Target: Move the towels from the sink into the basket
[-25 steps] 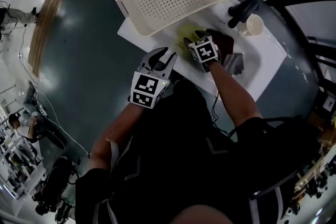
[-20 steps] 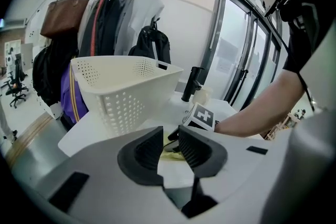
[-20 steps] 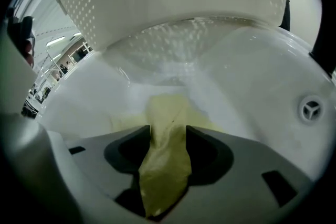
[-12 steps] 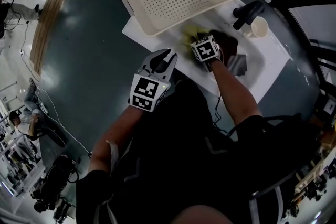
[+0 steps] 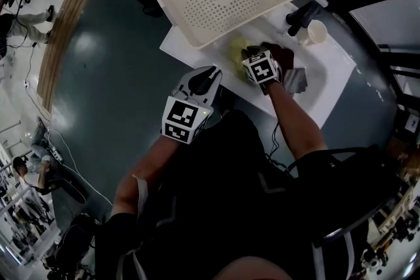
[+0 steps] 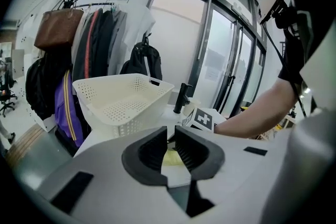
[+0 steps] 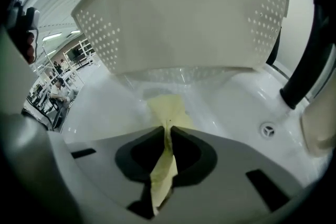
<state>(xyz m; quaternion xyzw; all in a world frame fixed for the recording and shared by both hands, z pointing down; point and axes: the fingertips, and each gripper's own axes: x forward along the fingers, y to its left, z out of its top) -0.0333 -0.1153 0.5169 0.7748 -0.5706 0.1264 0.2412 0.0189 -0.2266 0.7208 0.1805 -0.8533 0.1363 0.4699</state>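
Closing right gripper (image 7: 167, 132) on thin towel (image 7: 168, 110) fold, basket (image 7: 178, 23) just ahead; risking slipping free while lifting, or catching basket wall. Holding left gripper (image 6: 170, 132) shut, empty.

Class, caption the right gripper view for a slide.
Right gripper, jaws closing on a yellow towel in the sink, basket ahead.

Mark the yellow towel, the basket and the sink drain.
yellow towel (image 7: 168, 110): right gripper view, its upper fold.
basket (image 7: 178, 18): right gripper view, near wall.
drain (image 7: 268, 130): right gripper view, centre.
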